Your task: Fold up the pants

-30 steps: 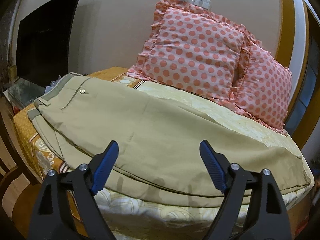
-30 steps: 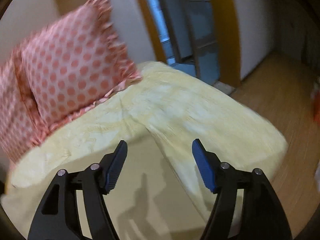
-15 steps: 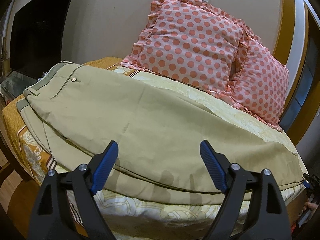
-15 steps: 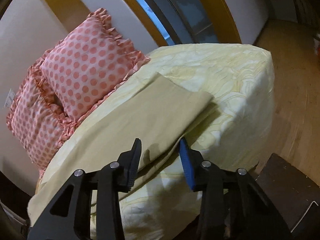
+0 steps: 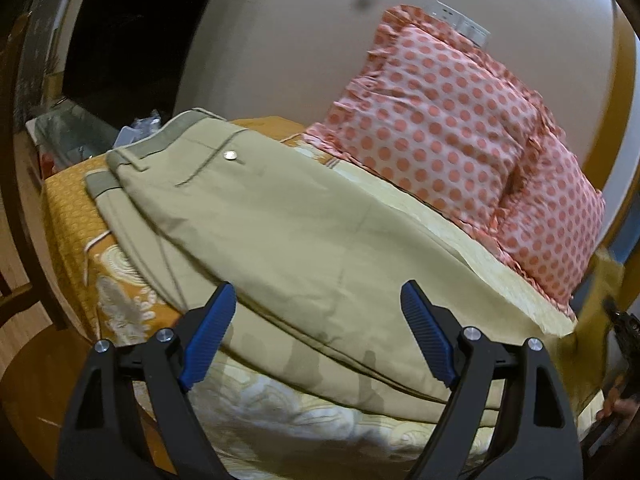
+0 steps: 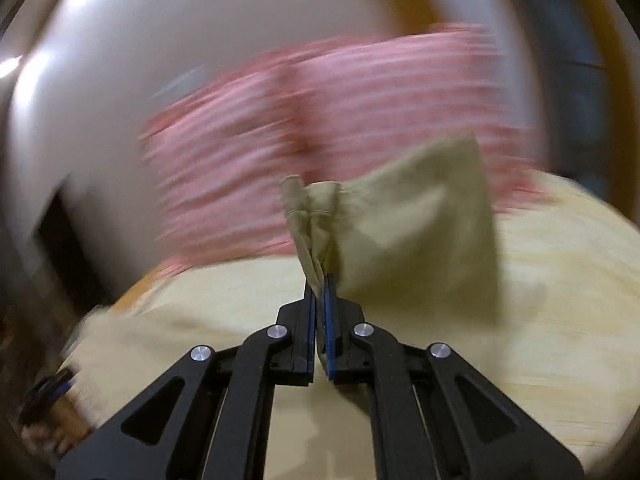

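Khaki pants [image 5: 288, 232] lie lengthwise across the bed, waistband and button at the left end. My left gripper [image 5: 316, 324] is open and empty, held just above the near edge of the pants around mid-leg. My right gripper [image 6: 319, 284] is shut on the hem end of the pants [image 6: 400, 224], which is lifted off the bed and stands up in front of the camera. In the left wrist view the lifted hem [image 5: 600, 308] and the right gripper [image 5: 624, 324] show at the far right edge.
Two pink polka-dot pillows [image 5: 452, 120] lean against the wall behind the pants. The bed has a yellow sheet [image 5: 280, 404] and an orange patterned cover [image 5: 72, 204] at the left end. A dark opening [image 5: 132, 48] and clutter are at the left. The right wrist view is motion-blurred.
My right gripper closed on the pant hem and lifted it off the bed, swinging leftward. My left gripper stayed open and shifted slightly, with the view turning.
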Tool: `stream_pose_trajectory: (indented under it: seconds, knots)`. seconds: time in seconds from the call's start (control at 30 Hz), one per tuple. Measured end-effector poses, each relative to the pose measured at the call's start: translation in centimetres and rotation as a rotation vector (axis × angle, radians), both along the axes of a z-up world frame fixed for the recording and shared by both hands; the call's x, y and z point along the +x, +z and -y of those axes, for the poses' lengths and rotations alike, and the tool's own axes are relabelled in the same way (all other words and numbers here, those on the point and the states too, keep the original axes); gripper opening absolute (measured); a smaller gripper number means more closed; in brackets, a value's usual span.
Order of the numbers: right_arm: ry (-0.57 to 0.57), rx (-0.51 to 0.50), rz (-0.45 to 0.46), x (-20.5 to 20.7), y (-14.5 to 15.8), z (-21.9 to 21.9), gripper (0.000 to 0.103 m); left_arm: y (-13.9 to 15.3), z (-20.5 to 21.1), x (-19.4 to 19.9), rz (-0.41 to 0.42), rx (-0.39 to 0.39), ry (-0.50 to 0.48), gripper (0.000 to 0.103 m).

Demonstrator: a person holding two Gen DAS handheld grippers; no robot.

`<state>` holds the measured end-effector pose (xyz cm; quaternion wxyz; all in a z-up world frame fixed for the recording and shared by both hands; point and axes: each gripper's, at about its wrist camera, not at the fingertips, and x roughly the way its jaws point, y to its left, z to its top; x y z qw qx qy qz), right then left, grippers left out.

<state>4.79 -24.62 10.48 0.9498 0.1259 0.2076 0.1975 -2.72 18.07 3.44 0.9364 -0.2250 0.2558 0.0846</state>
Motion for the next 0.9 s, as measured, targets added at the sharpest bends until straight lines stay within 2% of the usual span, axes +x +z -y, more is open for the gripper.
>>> stream_pose_trajectory:
  seconds: [0.07,0.13,0.2,0.23,0.27,0.33,0.4,0.47,0.5,0.6,0.7,0.83,0.9]
  knots:
    - [0.177,-0.048,-0.027,0.6,-1.1,-5.9,0.004,-0.1,-0.7,-0.1,-0.005,-0.013,0.016,0.084]
    - [0.354,-0.179,-0.134,0.9,-4.0,-12.1,0.005,-0.3,-1.7,-0.4,-0.013,-0.034,0.029,0.084]
    - [0.464,-0.286,-0.232,0.1,-6.9,-15.8,0.009,-0.4,-2.7,-0.7,-0.016,-0.056,0.030,0.084]
    - [0.489,-0.309,-0.243,-0.5,-7.5,-16.5,0.014,-0.4,-3.1,-0.7,-0.016,-0.061,0.030,0.084]
    - [0.488,-0.314,-0.224,-1.0,-7.5,-16.6,0.025,-0.4,-3.7,-0.7,-0.015,-0.069,0.034,0.084]
    - [0.488,-0.252,-0.179,-1.6,-6.5,-15.4,0.049,-0.2,-4.9,-0.5,0.001,-0.103,0.041,0.083]
    - [0.404,-0.171,-0.136,-1.1,-5.3,-13.3,0.056,-0.1,-5.9,-0.1,0.014,-0.149,0.045,0.083]
    - [0.308,-0.176,-0.157,-0.3,-5.6,-11.9,0.057,-0.1,-6.8,0.5,0.018,-0.174,0.060,0.080]
    - [0.266,-0.208,-0.211,0.8,-6.5,-11.5,0.057,-0.2,-7.1,0.7,0.018,-0.178,0.063,0.077]
    - [0.253,-0.177,-0.269,1.3,-8.0,-10.8,0.057,-0.5,-8.2,1.9,-0.020,-0.197,0.083,0.073]
    - [0.252,-0.180,-0.253,0.9,-8.1,-11.1,0.062,-1.4,-8.8,2.4,-0.064,-0.257,0.106,0.068]
    - [0.259,-0.184,-0.239,0.7,-8.2,-11.4,0.070,-1.5,-7.8,1.9,-0.081,-0.289,0.098,0.068]
    - [0.264,-0.183,-0.233,0.8,-8.4,-11.3,0.072,-1.4,-7.3,2.2,-0.084,-0.269,0.087,0.068]
